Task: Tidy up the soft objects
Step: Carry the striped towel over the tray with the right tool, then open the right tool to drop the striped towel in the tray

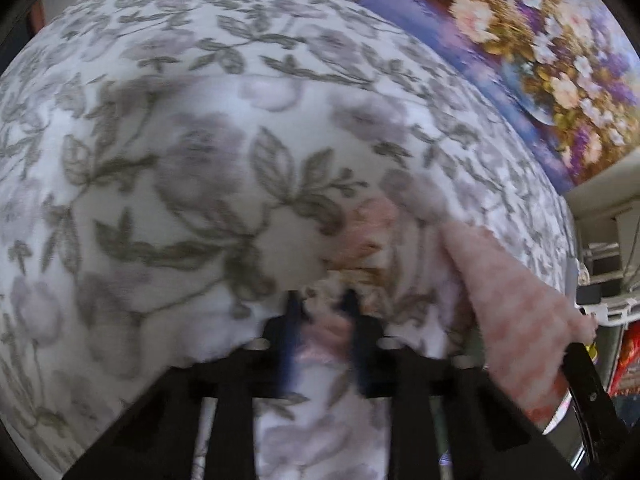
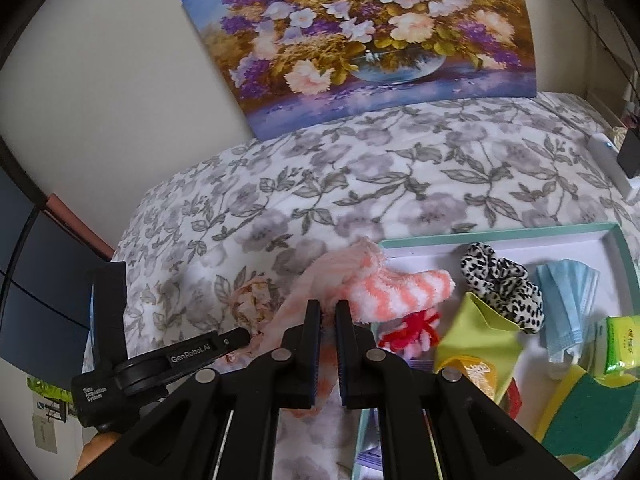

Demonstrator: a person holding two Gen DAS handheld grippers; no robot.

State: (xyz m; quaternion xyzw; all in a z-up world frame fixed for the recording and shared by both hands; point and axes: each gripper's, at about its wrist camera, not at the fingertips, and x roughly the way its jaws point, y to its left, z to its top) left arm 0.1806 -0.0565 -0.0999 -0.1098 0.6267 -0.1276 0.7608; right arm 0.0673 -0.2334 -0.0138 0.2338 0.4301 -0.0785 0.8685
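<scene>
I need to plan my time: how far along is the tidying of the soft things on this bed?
Done: a leopard-print scrunchie and a blue face mask already lie in the teal tray. In hand: the right gripper is shut on a pink striped fuzzy sock draped over the tray's rim; the left gripper looks closed on pinkish cloth, too blurred to name. Left: settling both.

Pink sock (image 1: 516,292) on floral bedspread (image 1: 200,80)
</scene>
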